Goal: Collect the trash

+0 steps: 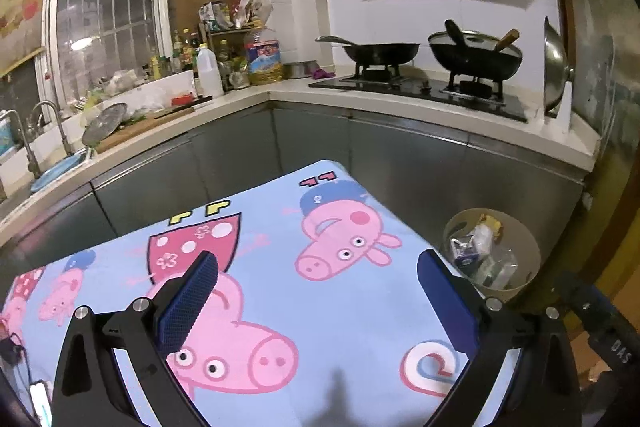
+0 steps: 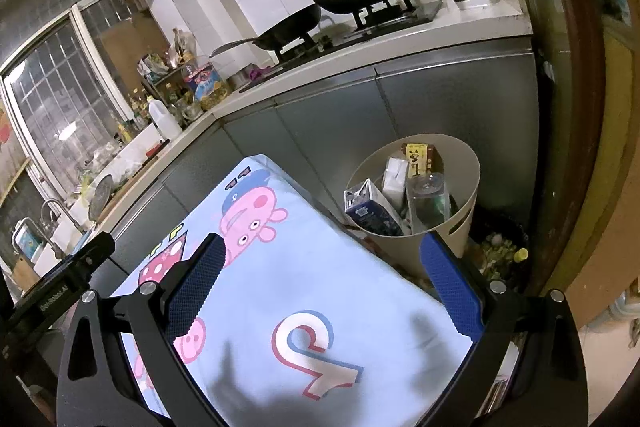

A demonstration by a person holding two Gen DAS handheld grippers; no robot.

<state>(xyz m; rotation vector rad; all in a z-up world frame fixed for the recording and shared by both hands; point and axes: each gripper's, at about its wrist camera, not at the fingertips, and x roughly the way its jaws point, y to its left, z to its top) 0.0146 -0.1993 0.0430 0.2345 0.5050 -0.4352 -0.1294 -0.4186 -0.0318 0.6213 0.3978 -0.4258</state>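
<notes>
A beige waste bin [image 2: 466, 195] stands on the floor right of the table, holding a dark blue carton [image 2: 372, 213], a clear plastic bottle [image 2: 428, 201], a white pack and a yellow box [image 2: 420, 157]. In the left wrist view the same bin [image 1: 516, 255] shows at the right. My left gripper [image 1: 316, 267] hovers open over the cartoon-pig tablecloth [image 1: 320, 307], nothing between its blue pads. My right gripper [image 2: 320, 259] is open too, above the cloth's right part [image 2: 312, 287], with its right finger [image 2: 448, 287] near the bin.
An L-shaped counter [image 1: 400, 107] runs behind, with a gas hob, two black pans [image 1: 380, 53], a steel lid, bottles and a sink [image 1: 56, 167] at the left. Grey cabinet fronts [image 2: 400, 115] face the table. Food scraps [image 2: 500, 251] lie in a dark bag beside the bin.
</notes>
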